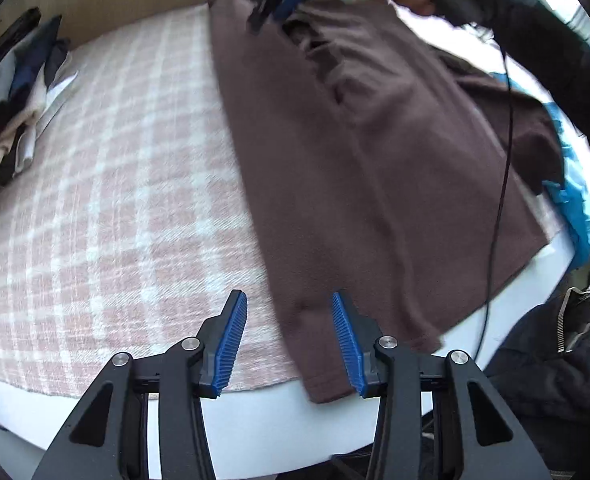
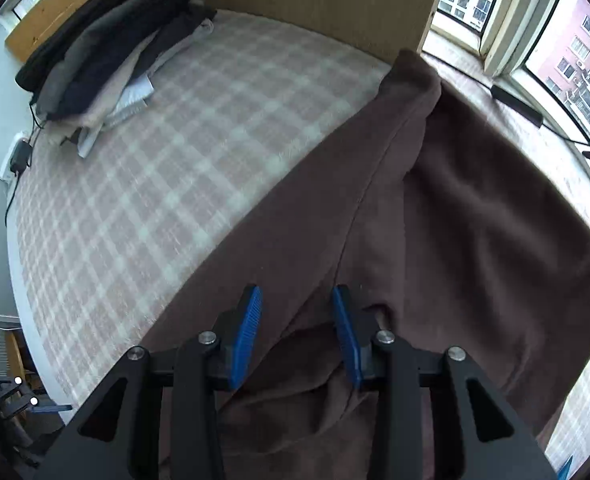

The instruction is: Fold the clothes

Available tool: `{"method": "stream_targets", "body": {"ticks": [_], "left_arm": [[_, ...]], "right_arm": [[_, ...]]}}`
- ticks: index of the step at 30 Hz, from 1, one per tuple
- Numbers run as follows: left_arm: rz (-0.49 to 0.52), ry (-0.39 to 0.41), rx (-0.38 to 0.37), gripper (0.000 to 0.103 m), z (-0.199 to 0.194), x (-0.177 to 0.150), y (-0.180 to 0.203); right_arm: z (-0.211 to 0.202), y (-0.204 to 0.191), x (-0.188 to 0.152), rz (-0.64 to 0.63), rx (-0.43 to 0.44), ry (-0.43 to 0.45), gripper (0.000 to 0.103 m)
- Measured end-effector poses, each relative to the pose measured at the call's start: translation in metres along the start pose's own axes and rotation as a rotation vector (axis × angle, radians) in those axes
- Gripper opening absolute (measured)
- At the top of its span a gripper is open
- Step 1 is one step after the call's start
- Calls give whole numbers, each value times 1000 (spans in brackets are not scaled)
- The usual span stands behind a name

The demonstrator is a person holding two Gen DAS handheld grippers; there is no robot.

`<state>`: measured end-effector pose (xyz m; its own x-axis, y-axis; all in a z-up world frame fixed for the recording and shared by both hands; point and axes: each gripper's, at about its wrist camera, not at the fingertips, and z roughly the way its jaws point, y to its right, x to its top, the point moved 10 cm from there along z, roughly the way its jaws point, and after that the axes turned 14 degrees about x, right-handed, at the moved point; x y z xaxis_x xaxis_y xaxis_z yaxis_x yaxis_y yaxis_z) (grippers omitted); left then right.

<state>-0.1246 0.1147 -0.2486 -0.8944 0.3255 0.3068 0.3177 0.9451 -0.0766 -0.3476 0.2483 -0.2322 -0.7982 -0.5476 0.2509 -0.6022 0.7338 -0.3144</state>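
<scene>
Brown garment (image 1: 375, 168) lies on the checked bed (image 1: 115, 208); both grippers' fingers (image 1: 231, 336) parted, empty.

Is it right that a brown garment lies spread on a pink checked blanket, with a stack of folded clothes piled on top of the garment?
Not quite. The stack of folded clothes sits apart from the brown garment, on the far corner of the pink checked blanket by the wooden headboard, with bare blanket between them. The right wrist view shows this.

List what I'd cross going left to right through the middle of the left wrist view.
Stack of folded clothes → pink plaid bed cover → brown sweater → thin black cable → blue fabric at the bed's right edge.
</scene>
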Motion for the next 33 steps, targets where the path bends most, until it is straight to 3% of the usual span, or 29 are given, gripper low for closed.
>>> {"method": "stream_targets", "body": {"ticks": [2,4,6,8,11,16,19,22,25,29,33], "left_arm": [[52,-21,-20,42,8,-7,15],[113,-17,8,42,15,-16,24],[186,-12,51,43,14,-23,27],[184,-25,44,42,6,-25,22],[164,2,49,42,-12,-18,11],[175,77,21,44,-42,16,28],[192,109,-41,44,-51,41,72],[198,105,-108,44,-48,85,135],[211,78,-227,44,-57,124,205],[244,41,-366,50,-71,175,310],[243,2,-407,58,-71,210,374]], "right_arm": [[-1,3,-4,42,5,47,39],[-19,4,-12,113,78,77,39],[-56,10,-27,183,162,147,39],[-106,31,-54,235,144,233,39],[-176,77,-124,347,85,338,45],[-237,144,-281,527,-83,339,48],[-247,155,-352,599,-88,322,48],[-247,149,-397,662,8,341,48],[-247,151,-415,695,51,384,48],[-248,154,-425,675,30,393,48],[-228,158,-430,676,64,393,48]]}}
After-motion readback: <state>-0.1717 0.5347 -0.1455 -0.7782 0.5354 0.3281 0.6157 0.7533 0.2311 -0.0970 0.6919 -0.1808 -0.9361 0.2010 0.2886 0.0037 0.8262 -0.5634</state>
